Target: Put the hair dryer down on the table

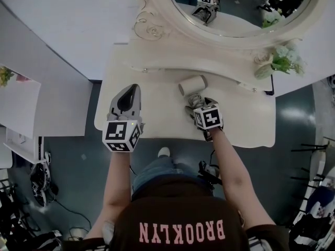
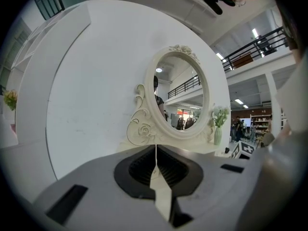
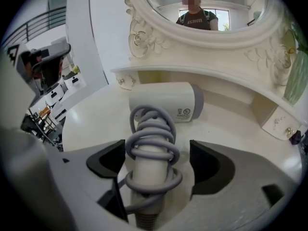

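The white hair dryer [image 1: 192, 84] lies on the cream dressing table [image 1: 157, 122], with its barrel pointing toward the mirror base. Its handle [image 3: 150, 165], wrapped in a coiled grey cord, runs back between the jaws of my right gripper [image 1: 197, 101]. Those jaws stand wide apart, with a gap beside the cord, so the pads do not press on it. My left gripper [image 1: 130, 92] hovers over the table's left part, apart from the dryer. In the left gripper view its jaws [image 2: 156, 170] meet with nothing between them.
An oval mirror [image 1: 241, 4] in an ornate frame stands at the back of the table. A small vase of flowers [image 1: 277, 61] sits on the shelf at the back right. Small drawers with knobs [image 3: 124, 81] line the shelf front. The table's front edge is close to my body.
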The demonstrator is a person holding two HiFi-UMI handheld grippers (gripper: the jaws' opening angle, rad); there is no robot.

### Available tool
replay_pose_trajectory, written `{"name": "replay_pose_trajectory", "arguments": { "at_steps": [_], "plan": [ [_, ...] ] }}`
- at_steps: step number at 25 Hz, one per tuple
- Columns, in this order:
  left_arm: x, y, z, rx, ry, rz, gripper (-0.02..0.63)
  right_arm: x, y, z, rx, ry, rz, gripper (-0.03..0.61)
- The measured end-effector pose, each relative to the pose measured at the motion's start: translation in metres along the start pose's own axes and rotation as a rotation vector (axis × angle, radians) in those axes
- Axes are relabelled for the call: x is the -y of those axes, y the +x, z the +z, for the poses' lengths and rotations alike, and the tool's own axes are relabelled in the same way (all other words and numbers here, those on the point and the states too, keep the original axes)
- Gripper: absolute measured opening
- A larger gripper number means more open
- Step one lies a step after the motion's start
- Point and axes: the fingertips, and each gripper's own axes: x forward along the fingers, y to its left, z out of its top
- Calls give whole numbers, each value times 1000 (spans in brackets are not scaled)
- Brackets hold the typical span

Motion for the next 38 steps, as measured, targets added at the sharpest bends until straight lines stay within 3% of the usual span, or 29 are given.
{"name": "replay_pose_trajectory", "arguments": {
  "at_steps": [8, 14, 16, 17, 19, 29, 38],
  "plan": [
    [22, -7, 3, 18, 3, -16, 7, 1, -31, 9, 116, 64, 32, 373],
    [42, -21, 13, 39, 5, -12, 8, -7, -70, 20, 215, 55, 66, 357],
    [49, -26, 16, 49, 3, -11, 8, -5, -89, 24, 262, 43, 38, 187],
    [52, -29, 18, 55, 0, -9, 7, -3, -99, 27, 290, 40, 18, 148],
    [57, -33, 22, 67, -7, -2, 8, -1, -118, 34, 351, 33, -9, 2],
    [88, -40, 45, 118, 9, -35, 8, -12, -217, 68, 625, -24, -5, -2],
    [109, -38, 59, 144, 39, -87, 8, 0, -303, 76, 841, 7, -107, -2]
  ]
}}
